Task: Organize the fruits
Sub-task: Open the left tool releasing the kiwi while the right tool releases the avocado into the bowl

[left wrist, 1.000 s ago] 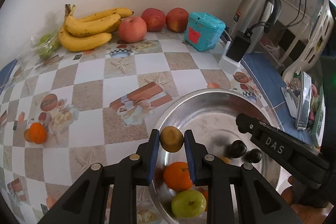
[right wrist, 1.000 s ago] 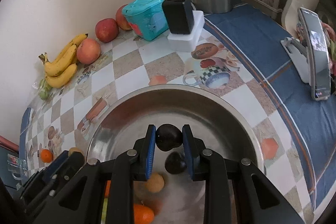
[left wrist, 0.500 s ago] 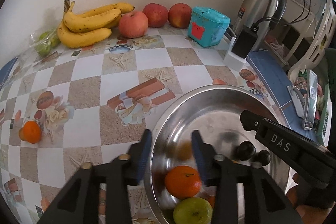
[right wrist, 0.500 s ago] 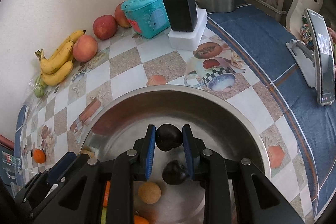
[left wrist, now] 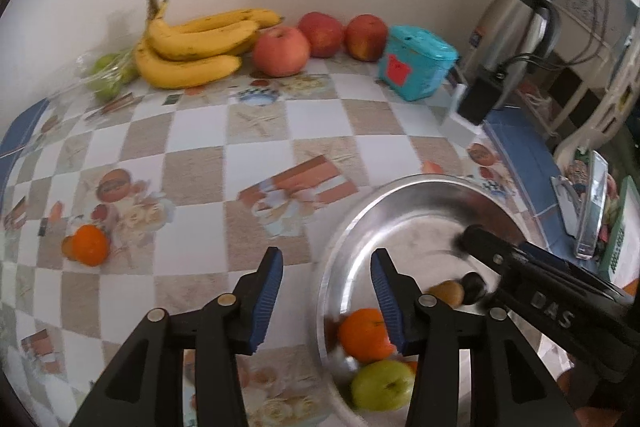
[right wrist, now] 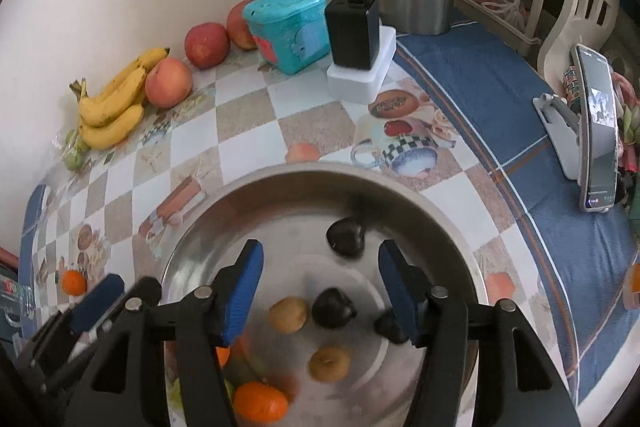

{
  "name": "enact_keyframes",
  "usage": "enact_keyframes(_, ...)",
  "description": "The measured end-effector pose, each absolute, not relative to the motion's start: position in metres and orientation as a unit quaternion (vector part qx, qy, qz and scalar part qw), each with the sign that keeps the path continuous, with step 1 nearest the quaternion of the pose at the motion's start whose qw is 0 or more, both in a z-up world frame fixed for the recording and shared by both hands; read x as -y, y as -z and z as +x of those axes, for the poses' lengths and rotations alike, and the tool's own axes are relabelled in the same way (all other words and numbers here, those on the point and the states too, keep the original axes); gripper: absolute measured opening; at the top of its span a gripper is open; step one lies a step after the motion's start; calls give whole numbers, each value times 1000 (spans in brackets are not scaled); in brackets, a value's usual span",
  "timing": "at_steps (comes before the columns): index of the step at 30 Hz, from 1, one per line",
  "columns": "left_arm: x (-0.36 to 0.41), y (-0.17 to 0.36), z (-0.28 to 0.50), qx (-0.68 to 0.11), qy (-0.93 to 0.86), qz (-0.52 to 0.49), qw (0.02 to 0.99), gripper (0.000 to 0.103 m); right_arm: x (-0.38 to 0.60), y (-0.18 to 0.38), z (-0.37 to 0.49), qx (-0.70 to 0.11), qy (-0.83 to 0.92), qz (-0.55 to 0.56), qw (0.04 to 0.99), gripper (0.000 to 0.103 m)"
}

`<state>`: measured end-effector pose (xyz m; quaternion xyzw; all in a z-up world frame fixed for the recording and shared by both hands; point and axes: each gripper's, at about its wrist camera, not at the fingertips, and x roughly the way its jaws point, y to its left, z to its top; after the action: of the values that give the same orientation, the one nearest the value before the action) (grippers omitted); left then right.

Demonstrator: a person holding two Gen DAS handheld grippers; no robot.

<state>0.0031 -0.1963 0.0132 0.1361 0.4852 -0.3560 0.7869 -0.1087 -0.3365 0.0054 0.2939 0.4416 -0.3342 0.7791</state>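
The left hand-held gripper (left wrist: 326, 297) hangs over the near rim of the steel bowl (left wrist: 400, 187) with its jaws opening and nothing between them; only bare surface and bowl rim show in the gap. The right hand-held gripper (right wrist: 320, 287) points down into the same bowl, its jaws also opening and already standing wide, and no pad touches any fruit.

Below the right gripper, loose in the bowl, lie small dark fruits (right wrist: 346, 237), one tan round fruit (right wrist: 288, 315), another brownish one (right wrist: 329, 363), an orange (right wrist: 260, 403) and, in the left view, a green apple (left wrist: 382, 385). They look light and firm but round and smooth-skinned — likely to roll on polished metal, so each is best taken across its widest middle with the pads square to it. The dark ones look softer and may bruise under a hard squeeze.

Further out on the chequered surface (left wrist: 256, 155), a lone orange (left wrist: 90, 247) sits well apart from the bowl, probably the next candidate. Against the wall rest the bananas (left wrist: 192, 51), three red apples (left wrist: 280, 51) and bagged green fruit (left wrist: 108, 75) — the bananas are long and soft, better held mid-length. A teal box (left wrist: 416, 67) and kettle (left wrist: 516, 23) stand beyond.
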Motion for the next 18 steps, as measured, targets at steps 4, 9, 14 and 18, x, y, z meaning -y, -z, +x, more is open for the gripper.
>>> enact_keyframes(4,181,-13,15,-515,306,144,787,51,326,-10,-108,-458,327,287,775,61)
enact_keyframes(9,163,-16,24,-533,279,127,789,56,314,-11,-109,-474,310,297,769,62)
enact_keyframes(14,147,-26,33,-533,263,101,798,62,303,-12,-108,-485,300,294,767,62)
enact_keyframes(18,140,-29,37,-536,256,92,799,63,293,-13,-103,-490,285,288,772,62)
